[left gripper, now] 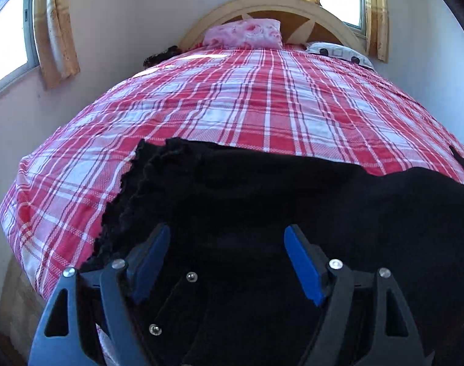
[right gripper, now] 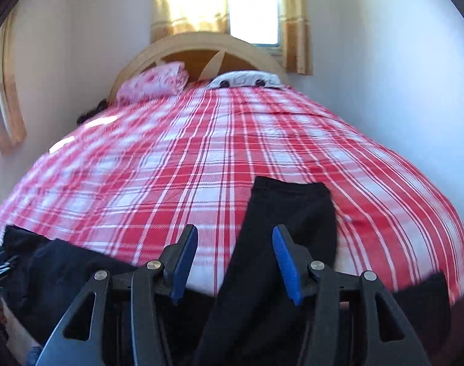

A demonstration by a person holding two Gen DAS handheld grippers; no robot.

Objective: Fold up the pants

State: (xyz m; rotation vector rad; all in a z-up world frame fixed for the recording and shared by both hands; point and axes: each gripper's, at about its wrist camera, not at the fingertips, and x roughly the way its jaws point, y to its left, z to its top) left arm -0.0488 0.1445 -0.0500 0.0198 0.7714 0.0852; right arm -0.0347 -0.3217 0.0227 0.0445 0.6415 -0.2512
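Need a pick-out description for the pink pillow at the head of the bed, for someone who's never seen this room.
Start at the bed with the red-and-white plaid cover and follow it to the curved wooden headboard. Two pillows lean there; the pink floral pillow is the left one. Its neighbour, the white pillow with dark spots, lies flatter to the right.

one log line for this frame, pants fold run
stage: pre-grasp | left gripper: open over waistband | right gripper: open, straddling leg | black pants: unfolded on plaid bed
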